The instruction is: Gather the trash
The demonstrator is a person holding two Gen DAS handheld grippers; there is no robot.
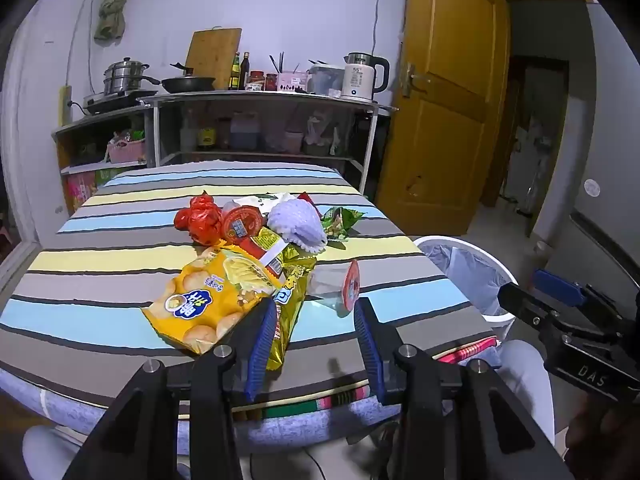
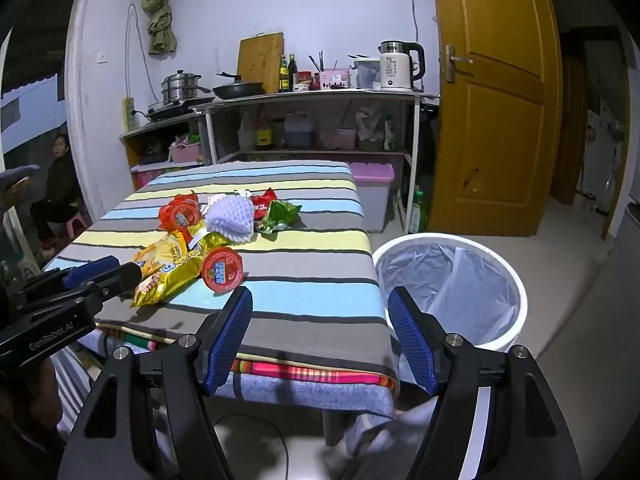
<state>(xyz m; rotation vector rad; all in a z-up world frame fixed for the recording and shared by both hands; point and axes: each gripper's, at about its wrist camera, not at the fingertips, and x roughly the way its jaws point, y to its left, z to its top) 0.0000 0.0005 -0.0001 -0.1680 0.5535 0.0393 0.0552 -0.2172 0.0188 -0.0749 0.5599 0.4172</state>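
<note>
Trash lies in a pile on the striped table [image 1: 100,248]: a yellow snack bag [image 1: 200,300], a gold wrapper [image 1: 290,304], a clear cup with a red lid [image 1: 340,286], a red plastic bag [image 1: 200,220], a red-lidded tub [image 1: 242,222], a white foam net [image 1: 296,226] and a green wrapper [image 1: 340,220]. My left gripper [image 1: 316,312] is open and empty, just in front of the gold wrapper. My right gripper [image 2: 320,300] is open and empty at the table's near right edge, beside the white bin [image 2: 452,288]. The cup's lid [image 2: 223,270] faces the right wrist view.
The lined white bin also shows in the left wrist view [image 1: 468,272], on the floor right of the table. Kitchen shelves [image 2: 312,100] with pans and a kettle stand behind. A wooden door [image 2: 496,100] is at the right. A person [image 2: 56,188] sits at far left.
</note>
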